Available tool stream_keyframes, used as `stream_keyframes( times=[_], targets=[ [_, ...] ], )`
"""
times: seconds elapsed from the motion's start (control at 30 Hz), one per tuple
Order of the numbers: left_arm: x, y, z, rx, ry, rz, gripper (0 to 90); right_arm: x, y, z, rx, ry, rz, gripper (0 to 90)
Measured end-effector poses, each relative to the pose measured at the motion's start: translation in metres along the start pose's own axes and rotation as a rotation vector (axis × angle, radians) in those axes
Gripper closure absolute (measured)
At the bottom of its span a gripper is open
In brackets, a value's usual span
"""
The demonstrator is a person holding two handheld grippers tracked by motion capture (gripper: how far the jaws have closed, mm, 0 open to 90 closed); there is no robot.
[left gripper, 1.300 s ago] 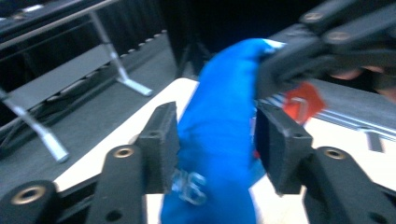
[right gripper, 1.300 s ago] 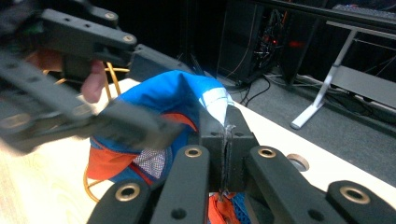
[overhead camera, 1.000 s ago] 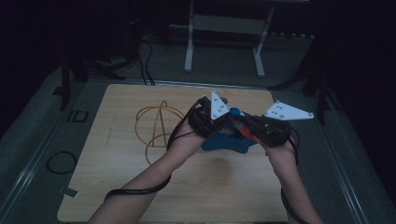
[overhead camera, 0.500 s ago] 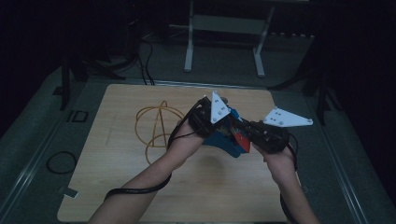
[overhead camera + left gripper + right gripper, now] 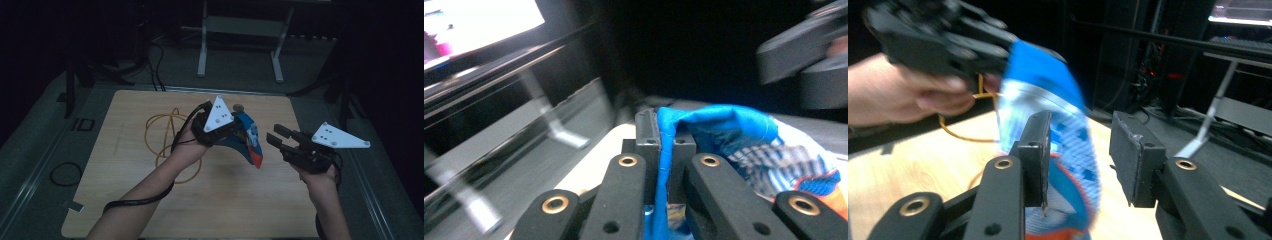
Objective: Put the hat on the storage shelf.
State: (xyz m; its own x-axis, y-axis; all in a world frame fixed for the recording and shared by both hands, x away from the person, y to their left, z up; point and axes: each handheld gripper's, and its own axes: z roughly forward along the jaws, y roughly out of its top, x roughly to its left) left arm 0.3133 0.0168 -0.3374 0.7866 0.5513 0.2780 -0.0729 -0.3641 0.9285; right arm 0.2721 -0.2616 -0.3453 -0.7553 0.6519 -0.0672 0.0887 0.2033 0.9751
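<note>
Left gripper (image 5: 235, 131) clamped on blue sock (image 5: 247, 140), sock hanging below jaws. Right gripper (image 5: 280, 137) jaws just opening, nothing between, sock beyond them.

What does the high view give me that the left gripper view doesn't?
High view alone: the orange cable loop on the wooden table, and the right gripper, jaws apart and clear of the cloth after just opening. Left gripper view alone: the left gripper jaws pinched on the cloth's hem, and a bright screen. Both: the blue patterned cloth with a red-orange edge hanging from the left gripper.
</note>
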Motion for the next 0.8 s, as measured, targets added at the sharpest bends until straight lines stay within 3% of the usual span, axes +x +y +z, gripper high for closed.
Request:
stream_keyframes(
  times=[0.03, 0.1, 0.17, 0.23, 0.3, 0.33, 0.4, 0.43, 0.53, 0.6, 0.77, 0.8],
  targets=[
    [0.002, -0.001, -0.001, -0.010, -0.055, -0.011, 88.5, -0.001, -0.003, 0.000, 0.008, -0.003, 0.007, 60.2],
    [0.002, -0.003, -0.004, -0.032, -0.071, 0.023, 88.5, -0.003, -0.008, 0.000, 0.023, -0.007, 0.004, 60.2],
    [0.002, -0.005, -0.009, -0.061, -0.129, 0.042, 88.5, -0.004, -0.012, 0.001, 0.034, -0.003, 0.014, 60.6],
    [0.002, -0.008, -0.014, -0.118, -0.215, 0.061, 88.4, -0.001, -0.018, 0.000, 0.038, 0.009, 0.023, 60.6],
    [0.003, -0.010, -0.018, -0.152, -0.241, 0.070, 88.4, 0.005, -0.024, 0.000, 0.039, 0.032, 0.029, 60.5],
    [0.004, -0.012, -0.021, -0.191, -0.291, 0.071, 88.4, 0.008, -0.026, 0.000, 0.038, 0.042, 0.030, 60.5],
    [0.006, -0.013, -0.024, -0.209, -0.311, 0.060, 88.3, 0.017, -0.031, -0.001, 0.036, 0.084, 0.037, 59.9],
    [0.008, -0.014, -0.025, -0.236, -0.355, 0.044, 88.2, 0.021, -0.033, -0.001, 0.033, 0.102, 0.041, 59.0],
    [0.009, -0.016, -0.026, -0.277, -0.410, 0.036, 88.3, 0.030, -0.036, 0.000, 0.025, 0.186, 0.084, 55.1],
    [0.009, -0.016, -0.027, -0.309, -0.458, 0.021, 88.3, 0.037, -0.037, 0.004, 0.027, 0.201, 0.076, 52.0],
    [0.007, -0.015, -0.027, -0.321, -0.496, 0.035, 88.3, 0.042, -0.037, 0.011, 0.042, 0.230, 0.055, 49.4],
    [0.009, -0.015, -0.027, -0.332, -0.523, 0.018, 88.3, 0.042, -0.037, 0.011, 0.036, 0.238, 0.058, 50.8]
  ],
)
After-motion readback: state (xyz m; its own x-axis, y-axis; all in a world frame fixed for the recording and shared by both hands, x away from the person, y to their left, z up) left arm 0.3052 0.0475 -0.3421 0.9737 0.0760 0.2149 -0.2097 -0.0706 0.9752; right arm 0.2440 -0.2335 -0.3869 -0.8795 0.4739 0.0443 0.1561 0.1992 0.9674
